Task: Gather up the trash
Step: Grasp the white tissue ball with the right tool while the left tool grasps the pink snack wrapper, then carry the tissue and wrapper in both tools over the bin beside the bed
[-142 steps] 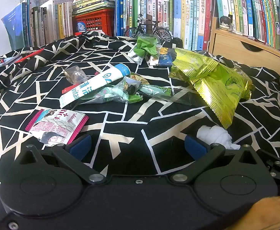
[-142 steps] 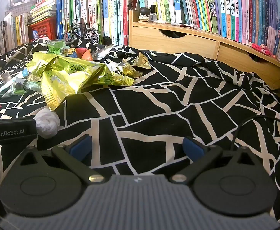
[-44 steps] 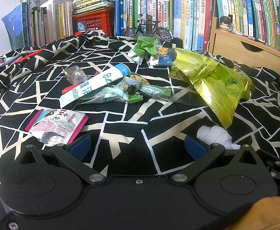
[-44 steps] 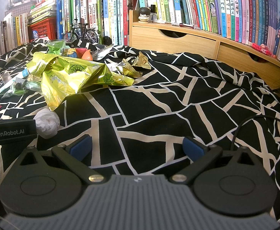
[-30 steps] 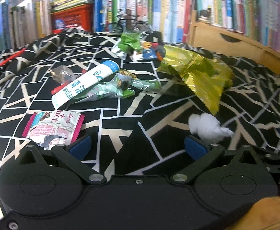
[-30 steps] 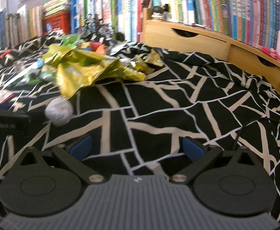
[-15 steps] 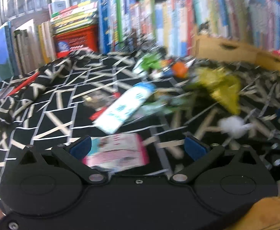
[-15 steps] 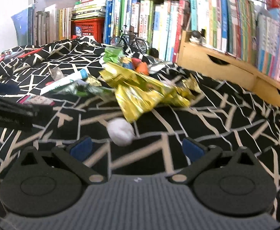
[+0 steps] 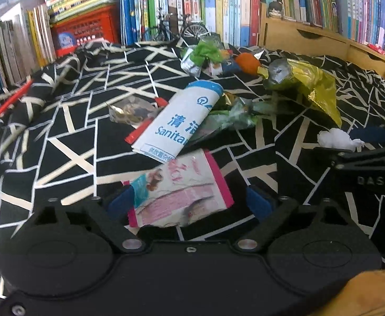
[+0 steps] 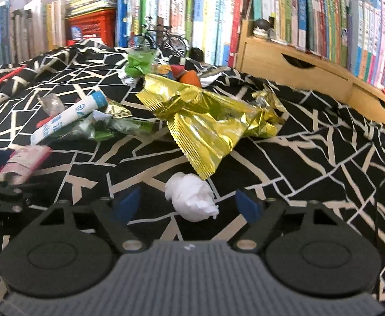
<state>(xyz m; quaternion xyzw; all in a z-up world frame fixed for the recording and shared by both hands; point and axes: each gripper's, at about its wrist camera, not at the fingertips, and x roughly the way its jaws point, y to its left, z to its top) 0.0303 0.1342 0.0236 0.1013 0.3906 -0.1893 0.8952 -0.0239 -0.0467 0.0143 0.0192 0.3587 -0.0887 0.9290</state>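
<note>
While both grippers stand wide open and empty, left gripper [image 9: 189, 201] straddles the pink wrapper [image 9: 181, 194], right gripper [image 10: 188, 202] the tissue ball [image 10: 191, 196], gold bag [image 10: 205, 121] beyond the tissue; nothing collected yet, all litter remaining.

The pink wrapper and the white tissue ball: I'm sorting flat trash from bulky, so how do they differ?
The pink wrapper is flat, printed and rectangular; the white tissue ball is plain, crumpled and rounded. The wrapper sits between the open left gripper's fingers, the ball between the open right gripper's. Both lie ungrasped on the black patterned cloth.
</note>
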